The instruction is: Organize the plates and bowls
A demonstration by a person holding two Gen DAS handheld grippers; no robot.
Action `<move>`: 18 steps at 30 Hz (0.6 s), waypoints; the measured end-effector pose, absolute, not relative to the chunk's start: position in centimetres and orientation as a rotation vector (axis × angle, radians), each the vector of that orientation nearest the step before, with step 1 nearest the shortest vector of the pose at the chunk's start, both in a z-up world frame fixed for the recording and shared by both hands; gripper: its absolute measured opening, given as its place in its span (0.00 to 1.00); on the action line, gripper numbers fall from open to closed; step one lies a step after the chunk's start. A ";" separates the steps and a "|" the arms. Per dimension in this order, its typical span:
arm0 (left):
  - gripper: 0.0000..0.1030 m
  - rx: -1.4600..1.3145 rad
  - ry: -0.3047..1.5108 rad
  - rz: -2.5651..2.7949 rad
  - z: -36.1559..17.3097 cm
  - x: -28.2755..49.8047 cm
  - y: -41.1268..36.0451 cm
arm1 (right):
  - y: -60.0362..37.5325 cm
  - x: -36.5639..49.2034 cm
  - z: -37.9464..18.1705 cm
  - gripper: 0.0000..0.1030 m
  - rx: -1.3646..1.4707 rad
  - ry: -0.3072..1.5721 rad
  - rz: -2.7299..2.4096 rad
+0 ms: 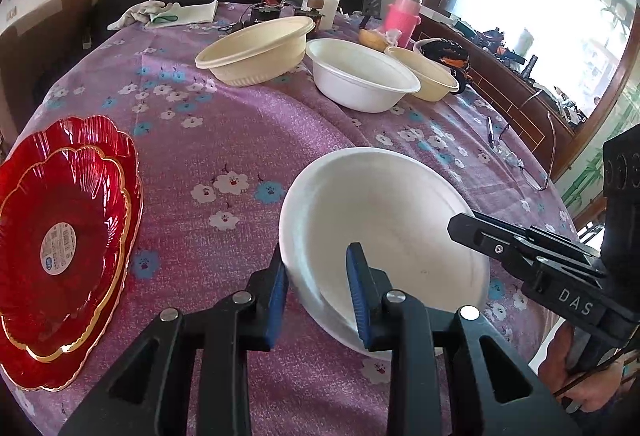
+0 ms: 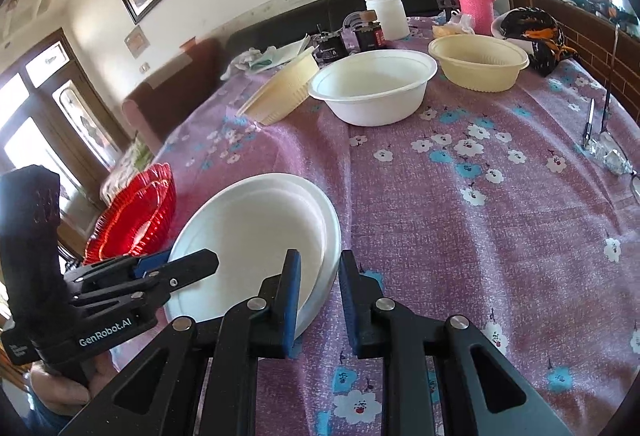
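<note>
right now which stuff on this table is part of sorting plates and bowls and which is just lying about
Job:
white plates, straddled by both tongs, left and right
red plates
white bowl
two cream bowls

Lying about:
pink bottle
white jar
pen
gloves

Glossy red glass plates [image 1: 68,236] – matt foam plates [image 1: 384,236] on cloth [image 1: 224,124]
</note>
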State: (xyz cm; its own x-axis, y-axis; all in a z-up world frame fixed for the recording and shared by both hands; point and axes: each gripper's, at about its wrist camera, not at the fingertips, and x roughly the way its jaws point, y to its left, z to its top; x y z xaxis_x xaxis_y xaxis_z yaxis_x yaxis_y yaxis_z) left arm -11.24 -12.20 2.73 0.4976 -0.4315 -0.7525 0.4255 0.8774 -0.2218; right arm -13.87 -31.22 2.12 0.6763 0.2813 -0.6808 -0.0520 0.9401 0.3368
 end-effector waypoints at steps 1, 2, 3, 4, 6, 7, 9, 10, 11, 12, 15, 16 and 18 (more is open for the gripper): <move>0.27 -0.009 0.915 -0.519 2.6 -11.2 -12.1 | -31.2 -13.8 2.1 0.21 0.297 0.811 0.188; 0.27 -0.010 0.916 -0.519 2.5 -11.1 -12.2 | -31.2 -13.8 2.1 0.21 0.291 0.811 0.184; 0.27 -0.010 0.917 -0.518 2.5 -11.1 -12.2 | -31.2 -13.9 2.1 0.21 0.287 0.810 0.182; 0.27 -0.011 0.918 -0.515 2.4 -11.0 -12.1 | -31.1 -13.9 2.1 0.21 0.281 0.811 0.179; 0.27 -0.017 0.918 -0.511 2.3 -10.9 -12.0 | -31.1 -13.9 2.3 0.21 0.272 0.811 0.183; 0.27 -0.019 0.919 -0.509 2.3 -10.8 -11.9 | -31.0 -13.9 2.3 0.21 0.267 0.810 0.182; 0.27 -0.023 0.918 -0.505 2.3 -10.7 -11.8 | -31.0 -14.0 2.5 0.23 0.264 0.806 0.189; 0.27 -0.025 0.917 -0.503 2.3 -10.7 -11.7 | -31.0 -14.1 2.5 0.29 0.263 0.808 0.192; 0.27 -0.026 0.915 -0.501 2.4 -10.7 -11.6 | -31.1 -14.2 2.6 0.36 0.262 0.807 0.187; 0.27 -0.026 0.913 -0.500 2.4 -10.8 -11.5 | -31.1 -14.3 2.7 0.39 0.261 0.802 0.185; 0.27 -0.028 0.905 -0.496 2.6 -10.9 -11.3 | -31.6 -15.1 3.9 0.42 0.247 0.749 0.156; 0.27 -0.027 0.899 -0.493 2.7 -11.0 -11.2 | -31.7 -15.4 4.5 0.44 0.238 0.729 0.147; 0.27 -0.024 0.887 -0.488 2.9 -11.3 -11.1 | -32.0 -16.5 6.2 0.56 0.190 0.665 0.090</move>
